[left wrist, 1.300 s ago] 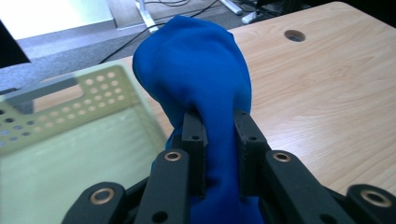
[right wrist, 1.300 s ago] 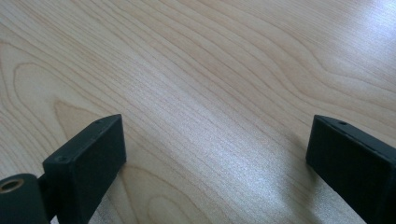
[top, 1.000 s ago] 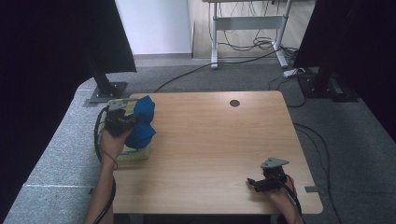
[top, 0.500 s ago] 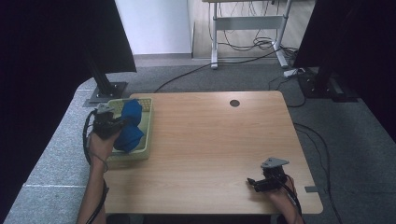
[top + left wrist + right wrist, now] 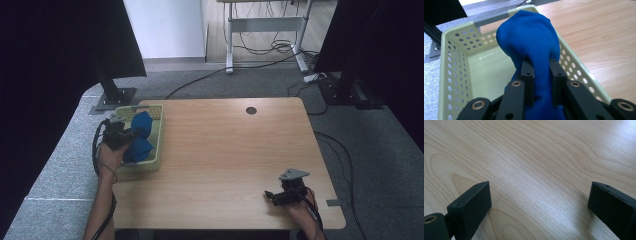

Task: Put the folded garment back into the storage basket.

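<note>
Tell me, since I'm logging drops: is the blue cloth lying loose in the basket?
No: the left hand-held gripper pinches the cloth, bunched over the basket.

The high view is looking forward and down over the whole table [image 5: 225, 150]. The left gripper view is riding close above the basket [image 5: 454, 50] – shared with the high view. The right gripper view is skimming low over bare tabletop.
</note>
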### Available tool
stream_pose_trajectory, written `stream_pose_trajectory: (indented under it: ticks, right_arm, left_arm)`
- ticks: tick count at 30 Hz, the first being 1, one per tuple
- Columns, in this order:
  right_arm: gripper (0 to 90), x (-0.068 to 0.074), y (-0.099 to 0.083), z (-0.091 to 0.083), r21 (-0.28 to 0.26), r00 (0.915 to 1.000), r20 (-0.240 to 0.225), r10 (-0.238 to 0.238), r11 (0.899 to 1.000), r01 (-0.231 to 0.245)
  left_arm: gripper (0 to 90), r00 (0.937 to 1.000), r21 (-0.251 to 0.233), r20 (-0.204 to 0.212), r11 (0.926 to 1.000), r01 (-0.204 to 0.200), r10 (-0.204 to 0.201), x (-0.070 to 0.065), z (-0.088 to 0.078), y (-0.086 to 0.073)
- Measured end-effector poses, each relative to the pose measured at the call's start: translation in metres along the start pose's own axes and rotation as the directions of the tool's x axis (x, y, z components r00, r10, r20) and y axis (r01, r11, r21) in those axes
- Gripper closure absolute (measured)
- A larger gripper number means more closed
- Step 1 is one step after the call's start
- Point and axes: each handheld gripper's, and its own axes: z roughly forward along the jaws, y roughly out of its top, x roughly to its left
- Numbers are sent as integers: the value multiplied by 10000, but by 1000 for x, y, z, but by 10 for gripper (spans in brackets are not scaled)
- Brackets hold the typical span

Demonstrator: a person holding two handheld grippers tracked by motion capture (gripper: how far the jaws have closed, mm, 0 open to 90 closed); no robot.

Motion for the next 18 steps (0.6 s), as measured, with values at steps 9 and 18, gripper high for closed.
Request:
stream_pose_trajectory:
  ticks: [9, 18]
  right_arm:
    - [46, 0, 0, 0, -1, 10000, 0, 1, 10000, -1]
    - [46, 0, 0, 0, 4, 10000, 1, -1, 10000, 1]
  left_arm:
    - [767, 9999, 322, -107, 9994, -128, 131, 3, 22, -2]
    - [758, 9991, 944, -357, 9953, -211, 246, 11, 48, -2]
